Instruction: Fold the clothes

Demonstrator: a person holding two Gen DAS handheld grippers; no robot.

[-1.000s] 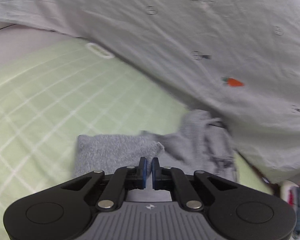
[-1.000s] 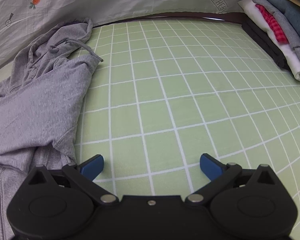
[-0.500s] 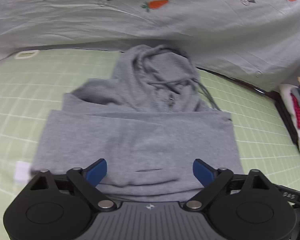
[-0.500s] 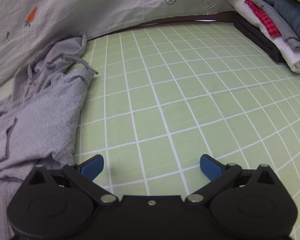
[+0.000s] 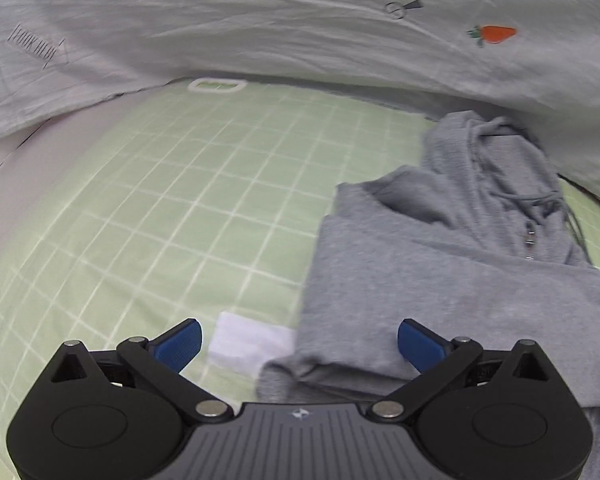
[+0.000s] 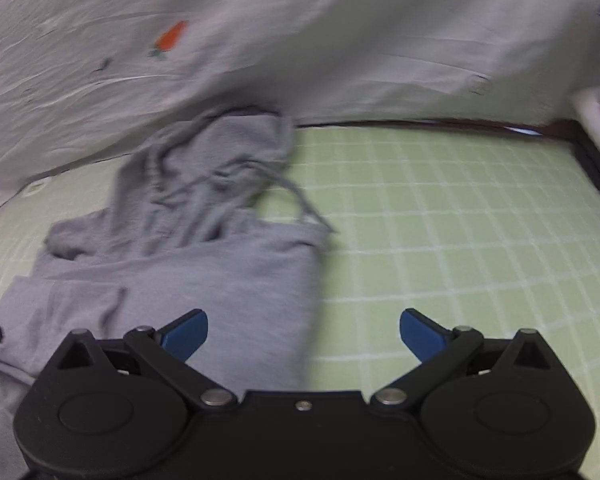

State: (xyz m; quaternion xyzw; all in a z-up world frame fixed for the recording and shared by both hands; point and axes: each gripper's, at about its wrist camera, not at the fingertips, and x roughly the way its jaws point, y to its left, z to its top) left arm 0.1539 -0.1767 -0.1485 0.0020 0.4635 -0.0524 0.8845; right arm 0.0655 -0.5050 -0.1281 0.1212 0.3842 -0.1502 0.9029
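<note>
left wrist - left gripper opening above hoodie

Your grey hoodie is soft, matt marled knit with a small metal zip pull. Under it lies a matt green checked cotton sheet; behind it, a thin, creased grey duvet cover. Your left gripper is matt black plastic with ribbed blue pads.

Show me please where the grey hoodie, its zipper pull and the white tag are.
grey hoodie [image 5: 440, 280]: left wrist view, on the folded body panel.
zipper pull [image 5: 530, 240]: left wrist view, on the metal tab.
white tag [image 5: 248, 342]: left wrist view, on its middle.
</note>
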